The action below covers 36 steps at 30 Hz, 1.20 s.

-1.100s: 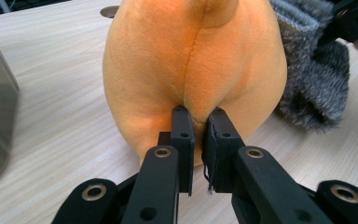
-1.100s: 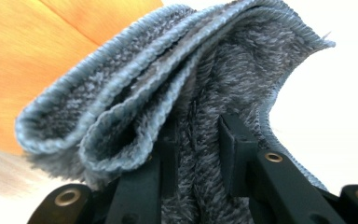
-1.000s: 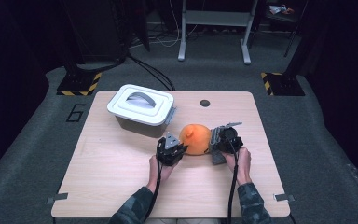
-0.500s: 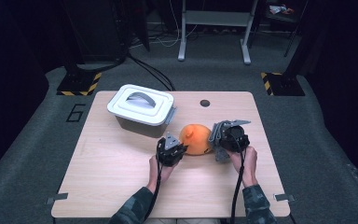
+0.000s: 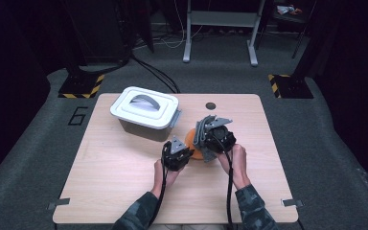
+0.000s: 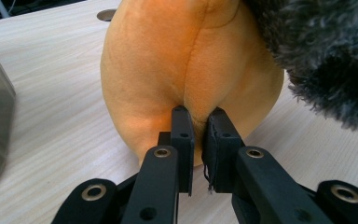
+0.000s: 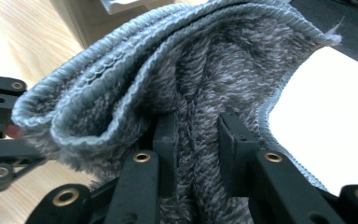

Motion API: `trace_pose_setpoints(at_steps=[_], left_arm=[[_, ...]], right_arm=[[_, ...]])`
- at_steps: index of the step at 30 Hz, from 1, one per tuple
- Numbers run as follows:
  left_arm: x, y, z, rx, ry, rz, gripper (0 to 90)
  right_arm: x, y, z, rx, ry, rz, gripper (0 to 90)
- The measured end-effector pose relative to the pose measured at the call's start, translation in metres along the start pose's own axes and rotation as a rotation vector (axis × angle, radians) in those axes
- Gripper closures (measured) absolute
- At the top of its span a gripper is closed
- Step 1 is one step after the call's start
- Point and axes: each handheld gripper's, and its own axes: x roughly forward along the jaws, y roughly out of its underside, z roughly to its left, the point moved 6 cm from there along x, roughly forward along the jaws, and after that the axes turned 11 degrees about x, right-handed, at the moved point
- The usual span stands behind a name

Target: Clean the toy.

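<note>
Dark room, grey carpet floor [image 5: 326,143], pale wooden worktop [image 5: 105,182] at centre, with a lidded white bin [image 5: 146,111] standing at its far left. In the high view, hard to make out much of the orange plush [image 5: 192,142]: mostly hidden behind both tools, only a small orange patch showing between them, just right of the bin. Cut off at the top in the left gripper view, so no way to tell its long axis or which way it pointed; seen there resting on the worktop, a central seam running upward. Grey fuzzy cloth [image 7: 177,88] folded in thick layers, bunched upward from the jaws, its edges running out of frame; raised over the plush in the high view. Left hand-held gripper [image 6: 198,122] pinched nearly together on a fold of the orange plush at its lower seam. Right hand-held gripper [image 7: 199,135] clamped on the grey fuzzy cloth, pile squeezed between both pads.
</note>
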Motion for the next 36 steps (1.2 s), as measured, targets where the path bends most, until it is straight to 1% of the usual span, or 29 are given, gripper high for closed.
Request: trace_pose_setpoints(at_steps=[1, 4, 5, 7, 8, 11, 12, 13, 15, 16, 17, 19, 20, 21, 22, 23, 24, 25, 29, 31, 33, 35, 36], left_arm=[[0.000, 0.000, 0.000, 0.006, 0.000, 0.002, 82.8], [0.001, 0.000, 0.000, -0.007, -0.001, -0.005, 82.8], [0.001, 0.000, 0.000, -0.005, -0.001, -0.004, 82.7], [0.001, 0.001, 0.001, -0.008, -0.001, -0.005, 82.7], [0.001, 0.001, 0.001, -0.011, 0.000, -0.004, 82.7], [0.001, 0.001, 0.001, -0.010, 0.001, -0.003, 82.7], [0.001, 0.001, 0.001, -0.007, 0.001, -0.002, 82.7], [0.001, 0.001, 0.001, -0.006, 0.000, -0.003, 82.7], [0.001, 0.001, 0.001, -0.007, 0.002, -0.002, 82.7], [0.001, 0.001, 0.001, -0.006, 0.002, -0.001, 82.7], [0.002, 0.001, 0.001, -0.004, 0.002, -0.002, 82.8], [0.002, 0.001, 0.000, -0.004, -0.001, -0.001, 82.7], [0.002, 0.000, 0.000, -0.001, -0.001, -0.001, 82.7], [0.002, 0.000, 0.000, -0.003, 0.009, 0.005, 82.7], [0.002, 0.000, 0.000, 0.001, 0.005, 0.001, 82.7], [0.002, 0.000, -0.001, -0.005, 0.002, -0.003, 82.7], [0.002, 0.000, 0.000, -0.001, 0.001, -0.002, 82.8], [0.002, 0.000, 0.000, 0.000, 0.001, -0.001, 82.8], [0.002, 0.001, 0.000, -0.004, -0.001, 0.001, 82.7], [0.002, 0.001, 0.001, -0.005, 0.000, 0.002, 82.8], [0.003, 0.001, 0.001, -0.005, -0.002, 0.000, 82.7], [0.002, 0.001, 0.002, -0.004, 0.005, 0.003, 82.7], [0.002, 0.001, 0.002, -0.004, 0.002, 0.000, 82.7]], right_arm=[[0.000, 0.001, -0.001, 0.009, 0.003, -0.002, 70.9], [0.001, 0.006, -0.010, 0.030, 0.014, 0.008, 71.0], [0.001, 0.008, -0.013, 0.046, 0.022, 0.015, 71.0], [0.002, 0.010, -0.016, 0.049, 0.025, 0.019, 71.0], [0.006, 0.016, -0.025, 0.063, 0.031, 0.030, 71.0], [0.009, 0.023, -0.033, 0.095, 0.038, 0.047, 70.9], [0.011, 0.025, -0.036, 0.094, 0.041, 0.052, 71.0], [0.012, 0.028, -0.038, 0.110, 0.042, 0.060, 70.9], [0.013, 0.030, -0.041, 0.113, 0.045, 0.066, 70.9], [0.018, 0.036, -0.047, 0.132, 0.045, 0.082, 70.9], [0.019, 0.038, -0.049, 0.133, 0.047, 0.085, 71.0], [0.023, 0.042, -0.052, 0.155, 0.041, 0.099, 71.0], [0.024, 0.044, -0.054, 0.152, 0.052, 0.103, 71.0], [0.025, 0.046, -0.054, 0.165, 0.045, 0.109, 71.0], [0.027, 0.047, -0.056, 0.161, 0.051, 0.114, 71.0], [0.028, 0.048, -0.058, 0.164, 0.053, 0.118, 71.0], [0.029, 0.049, -0.059, 0.169, 0.054, 0.125, 71.0], [0.032, 0.051, -0.062, 0.165, 0.055, 0.135, 71.0], [0.043, 0.063, -0.069, 0.194, 0.068, 0.188, 71.0], [0.051, 0.070, -0.072, 0.215, 0.058, 0.216, 71.0], [0.061, 0.076, -0.074, 0.224, 0.041, 0.229, 71.0], [0.066, 0.078, -0.073, 0.243, 0.032, 0.223, 71.0], [0.066, 0.078, -0.073, 0.243, 0.033, 0.224, 71.0]])
